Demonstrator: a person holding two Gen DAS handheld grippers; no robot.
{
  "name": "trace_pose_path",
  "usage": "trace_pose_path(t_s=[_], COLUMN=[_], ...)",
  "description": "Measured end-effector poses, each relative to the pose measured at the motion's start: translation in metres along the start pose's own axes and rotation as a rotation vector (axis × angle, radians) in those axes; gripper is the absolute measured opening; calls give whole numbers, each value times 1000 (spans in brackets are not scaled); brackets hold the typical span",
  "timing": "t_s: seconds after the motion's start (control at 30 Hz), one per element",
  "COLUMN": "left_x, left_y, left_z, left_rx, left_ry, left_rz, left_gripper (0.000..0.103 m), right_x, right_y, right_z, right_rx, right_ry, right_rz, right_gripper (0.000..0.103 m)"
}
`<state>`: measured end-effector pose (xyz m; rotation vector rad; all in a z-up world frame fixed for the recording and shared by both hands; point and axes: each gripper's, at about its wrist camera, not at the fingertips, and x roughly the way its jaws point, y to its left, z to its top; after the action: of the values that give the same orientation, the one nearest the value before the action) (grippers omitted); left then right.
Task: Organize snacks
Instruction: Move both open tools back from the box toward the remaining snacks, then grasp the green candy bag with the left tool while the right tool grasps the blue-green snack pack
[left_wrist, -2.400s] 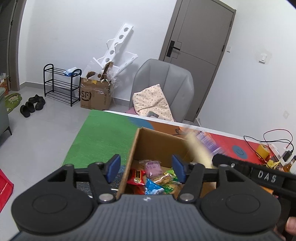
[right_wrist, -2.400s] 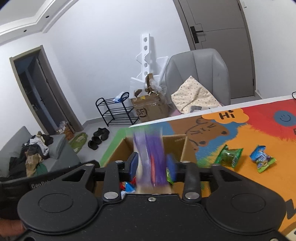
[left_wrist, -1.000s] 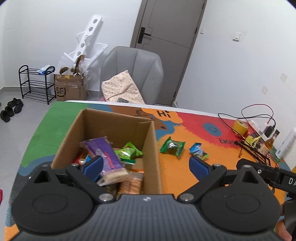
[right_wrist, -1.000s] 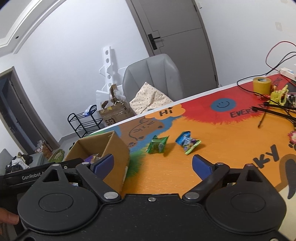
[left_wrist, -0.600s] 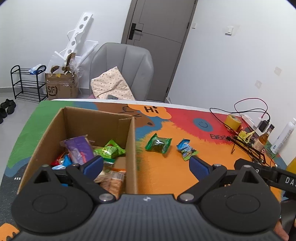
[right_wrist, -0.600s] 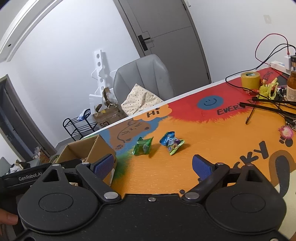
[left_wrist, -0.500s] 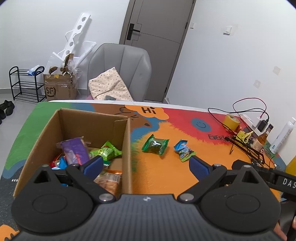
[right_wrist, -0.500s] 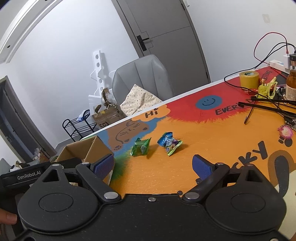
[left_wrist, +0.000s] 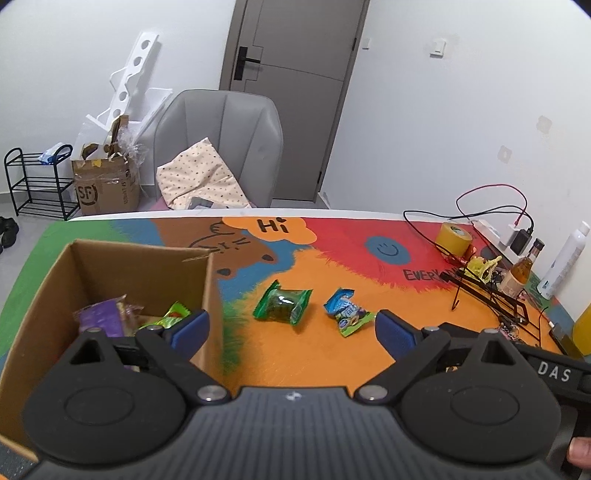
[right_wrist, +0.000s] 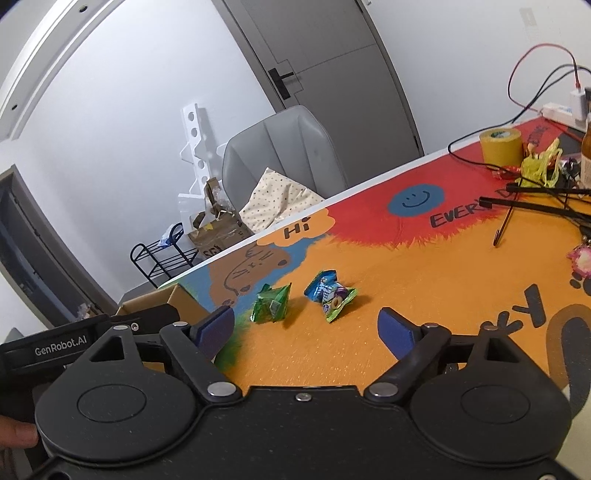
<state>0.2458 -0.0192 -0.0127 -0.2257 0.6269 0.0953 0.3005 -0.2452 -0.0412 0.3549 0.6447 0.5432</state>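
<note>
A colourful printed mat (left_wrist: 369, 354) in orange, red, blue and green covers the worktop, its far edge running white below a grey padded chair (left_wrist: 221, 144) that holds a cream dotted cushion (left_wrist: 201, 181). Toward the left edge of the worktop stands an open brown cardboard box (left_wrist: 147, 273), its right wall just beside the green fringe of the print. Inside it lie a purple snack wrapper (left_wrist: 101, 317) and a green snack wrapper (left_wrist: 171, 314); more of the contents are hidden behind the left gripper (left_wrist: 291, 330).

The left gripper hangs over the near edge with its blue-padded jaws spread wide, nothing between them; its left finger sits over the box's right wall. The right gripper (right_wrist: 306, 328) is likewise spread and empty, over open orange mat.

Out on the middle of the mat, apart from the box, lie a green crinkled snack packet (left_wrist: 282, 302) and, just beside it to the right without touching, a blue-and-green snack packet (left_wrist: 347, 314). The mat around both is open on all sides.

Along the right edge crowd a yellow tape roll (left_wrist: 453, 238), black and red cables (left_wrist: 487, 206), a brown glass bottle (left_wrist: 519, 273) and thin black rods (right_wrist: 535, 206).
</note>
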Motion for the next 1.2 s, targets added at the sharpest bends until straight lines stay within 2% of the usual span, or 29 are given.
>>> trace_pose_path(t_s=[0.3, 0.63, 0.9, 1.2], left_x=[33, 78, 111, 147], left_y=[-18, -31, -33, -27], left_z=[10, 16, 17, 15], left_rx=[33, 46, 48, 37], left_ry=[23, 71, 114, 163], left_rz=[13, 36, 55, 103], left_gripper=[95, 88, 79, 70], right_x=[23, 57, 85, 119], right_y=[-21, -44, -59, -58], right_z=[13, 24, 28, 33], right_rx=[39, 70, 99, 120], right_ry=[18, 61, 105, 157], right_rz=[20, 29, 34, 42], right_gripper=[81, 77, 73, 70])
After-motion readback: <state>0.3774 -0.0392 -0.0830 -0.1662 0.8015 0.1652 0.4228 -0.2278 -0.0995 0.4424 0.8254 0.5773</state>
